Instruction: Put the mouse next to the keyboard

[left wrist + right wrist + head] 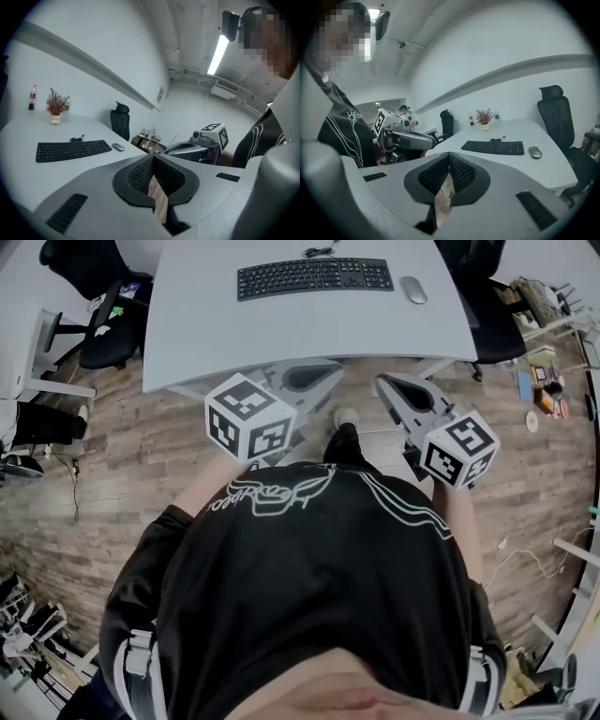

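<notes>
Wood-plank floor (141, 456) and a white desk (309, 338) make up the setting. We list what stands in it, starting from the tools in hand.

Left gripper (326, 373): held level over the floor, short of the desk's near edge. In the left gripper view its jaws (153, 157) meet at the tips, closed on nothing; we see only floor through the wedge behind them.

Right gripper (387, 383): held beside the left one, also short of the desk edge. In the right gripper view its jaws (449, 155) are closed and empty. Each gripper carries a marker cube at its rear.

Person: black shirt (319, 568) with white line print, standing between the two tools, one shoe (347, 416) showing on the floor.

Keyboard (314, 277): black, corded, lying flat towards the far side of the desk.

Mouse (412, 290): grey, on the desk just beside the keyboard's right end, with a narrow gap between them. We note it is well apart from both grippers and untouched.

Potted plant (56, 107) and small bottle (32, 97): at the far back of the desk, behind the keyboard.

Office chairs: one black chair (103, 296) off the desk's left side, another (487, 306) at its right.
</notes>
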Demonstrator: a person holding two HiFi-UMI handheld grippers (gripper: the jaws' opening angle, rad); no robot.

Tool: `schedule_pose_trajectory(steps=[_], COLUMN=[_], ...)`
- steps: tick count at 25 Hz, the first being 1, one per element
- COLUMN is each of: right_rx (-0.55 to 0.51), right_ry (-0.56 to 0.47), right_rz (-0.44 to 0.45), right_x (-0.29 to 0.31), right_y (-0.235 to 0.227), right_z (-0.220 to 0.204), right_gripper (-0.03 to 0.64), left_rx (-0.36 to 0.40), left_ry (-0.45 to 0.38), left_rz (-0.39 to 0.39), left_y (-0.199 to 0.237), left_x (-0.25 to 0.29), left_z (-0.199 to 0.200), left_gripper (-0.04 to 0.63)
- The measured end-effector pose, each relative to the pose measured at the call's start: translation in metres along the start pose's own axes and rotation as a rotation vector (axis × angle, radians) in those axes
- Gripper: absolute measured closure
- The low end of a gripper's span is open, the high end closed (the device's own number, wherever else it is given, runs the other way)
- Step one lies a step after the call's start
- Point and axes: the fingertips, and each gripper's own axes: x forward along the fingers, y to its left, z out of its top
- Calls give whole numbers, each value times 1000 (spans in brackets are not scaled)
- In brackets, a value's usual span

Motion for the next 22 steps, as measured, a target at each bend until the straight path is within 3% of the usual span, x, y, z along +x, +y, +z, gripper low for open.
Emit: schedule_pose_trajectory(steps=[9,22], right_rx=[33,54], right_ry=[12,40], right_rz=[-23,-1], right_x=[-12,2], right_y=[1,14], right_z=[-10,-23], right_gripper=[609,609], left_rx=[-11,-56], left_ry=[7,15], left_rz=[-29,-11], left_y=[-8,0], left_x=[6,-6], left_z=[-6,-25], left_gripper=[588,588])
